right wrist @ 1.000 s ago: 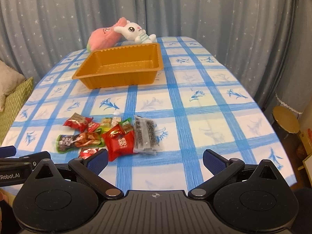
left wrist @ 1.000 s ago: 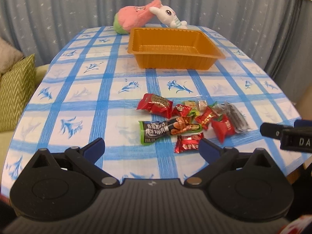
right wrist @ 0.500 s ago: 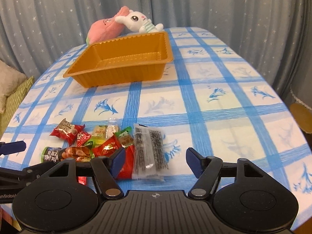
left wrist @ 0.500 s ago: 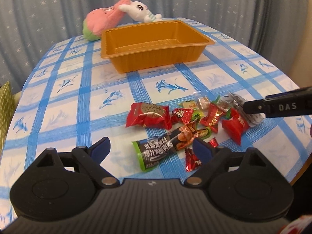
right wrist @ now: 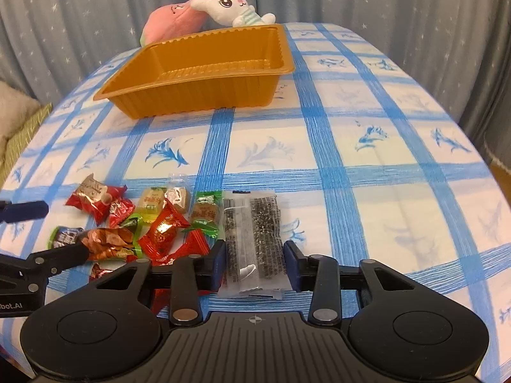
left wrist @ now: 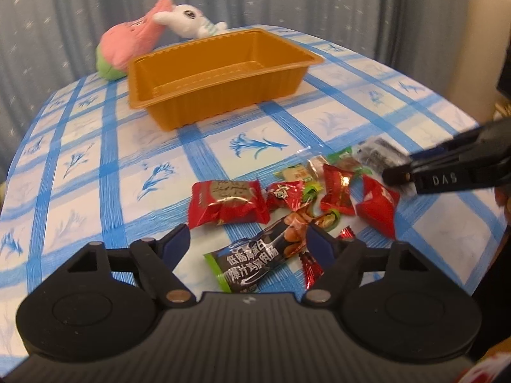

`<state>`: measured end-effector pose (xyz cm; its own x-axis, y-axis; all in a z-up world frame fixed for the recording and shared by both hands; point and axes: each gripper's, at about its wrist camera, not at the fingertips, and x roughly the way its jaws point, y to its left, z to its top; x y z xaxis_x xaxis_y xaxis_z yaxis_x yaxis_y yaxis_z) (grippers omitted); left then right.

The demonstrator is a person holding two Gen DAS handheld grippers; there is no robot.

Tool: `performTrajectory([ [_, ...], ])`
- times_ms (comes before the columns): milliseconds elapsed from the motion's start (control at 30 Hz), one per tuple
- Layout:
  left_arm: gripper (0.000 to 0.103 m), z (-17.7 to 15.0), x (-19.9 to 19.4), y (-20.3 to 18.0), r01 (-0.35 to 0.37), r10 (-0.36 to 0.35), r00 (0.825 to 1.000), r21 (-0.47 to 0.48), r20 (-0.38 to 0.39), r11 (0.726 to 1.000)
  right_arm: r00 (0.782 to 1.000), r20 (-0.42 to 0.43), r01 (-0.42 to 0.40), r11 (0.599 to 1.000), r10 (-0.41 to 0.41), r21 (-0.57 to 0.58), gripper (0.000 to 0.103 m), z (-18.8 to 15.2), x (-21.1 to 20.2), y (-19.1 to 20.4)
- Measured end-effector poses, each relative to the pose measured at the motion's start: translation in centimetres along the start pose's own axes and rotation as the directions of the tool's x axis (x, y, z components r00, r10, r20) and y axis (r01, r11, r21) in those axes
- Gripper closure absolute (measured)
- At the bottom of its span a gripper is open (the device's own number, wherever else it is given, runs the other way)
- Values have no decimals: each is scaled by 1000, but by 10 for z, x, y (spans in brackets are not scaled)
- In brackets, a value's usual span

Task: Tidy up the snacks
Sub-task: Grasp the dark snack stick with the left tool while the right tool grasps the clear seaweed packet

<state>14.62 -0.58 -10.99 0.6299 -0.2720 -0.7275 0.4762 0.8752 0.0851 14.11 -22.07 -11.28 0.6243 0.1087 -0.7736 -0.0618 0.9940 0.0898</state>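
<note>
A pile of wrapped snacks lies on the blue-checked tablecloth. My left gripper (left wrist: 249, 242) is open, its fingers either side of a long black-and-green snack packet (left wrist: 255, 260), with a red packet (left wrist: 226, 202) just beyond. My right gripper (right wrist: 254, 263) is open, its fingers straddling a clear packet of dark seaweed strips (right wrist: 252, 239); that packet also shows in the left wrist view (left wrist: 378, 156). An empty orange tray (left wrist: 217, 73) stands further back, also in the right wrist view (right wrist: 204, 73).
A pink plush (right wrist: 172, 19) and a white rabbit plush (right wrist: 233, 8) lie behind the tray. Grey curtains hang behind the table. A green cushion (right wrist: 22, 137) sits off the table's left edge. The tablecloth (right wrist: 383, 159) stretches to the right.
Both grippers have moved forward and down to the snack pile. The right gripper's fingers have narrowed around the seaweed packet. The left gripper now straddles the black-and-green packet.
</note>
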Motion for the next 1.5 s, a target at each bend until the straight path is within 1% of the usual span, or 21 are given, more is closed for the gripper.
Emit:
performTrajectory([
  [67,36,0,2,-3,12,-11,1000,48,-7,999,1000,6,27,1000,-27,-16,65,-1,0,1],
  [100,38,1,4,-4,18,-17,1000,71,-12,997,1000,5,30,999,-30,-14,65,-1,0,0],
  [167,46,1,7,-6,42,-40,999,98,-24,994,999,2,36,999,-36,-14,65,-2,0,-2],
  [267,52,3,10,-11,80,-75,996,147,-38,986,999,-4,38,999,-38,-11,65,-2,0,-2],
  [467,61,5,19,-21,115,-100,993,260,-67,959,999,-2,41,999,-42,-17,64,-1,1,-2],
  [533,67,6,20,-21,135,-118,990,293,-76,947,999,-3,43,999,-43,-18,64,-2,2,-2],
  [667,70,8,19,-18,149,-122,987,306,-104,940,999,-2,45,999,-45,-20,64,-2,4,-1],
  [800,69,6,20,-19,155,-130,987,343,-95,926,999,2,44,999,-44,-22,63,-2,4,-1],
  [1033,70,9,22,-21,196,-169,980,445,-101,874,999,8,48,998,-48,-26,61,-2,6,0],
  [1067,72,10,23,-20,205,-174,979,445,-109,872,999,8,49,998,-48,-26,61,-2,6,0],
  [1100,72,11,24,-20,212,-179,977,436,-118,874,999,8,49,998,-49,-26,61,-2,6,0],
  [1167,73,12,24,-21,205,-166,978,430,-126,879,999,7,49,998,-49,-26,61,-2,6,-1],
  [1267,74,12,22,-25,180,-135,981,392,-140,902,999,1,48,999,-48,-19,61,-1,6,-2],
  [1333,74,11,22,-25,169,-126,983,378,-135,910,999,0,48,999,-48,-18,61,-1,6,-2],
  [1500,73,11,24,-22,203,-170,978,406,-117,891,999,3,52,998,-52,-17,61,-1,7,-2],
])
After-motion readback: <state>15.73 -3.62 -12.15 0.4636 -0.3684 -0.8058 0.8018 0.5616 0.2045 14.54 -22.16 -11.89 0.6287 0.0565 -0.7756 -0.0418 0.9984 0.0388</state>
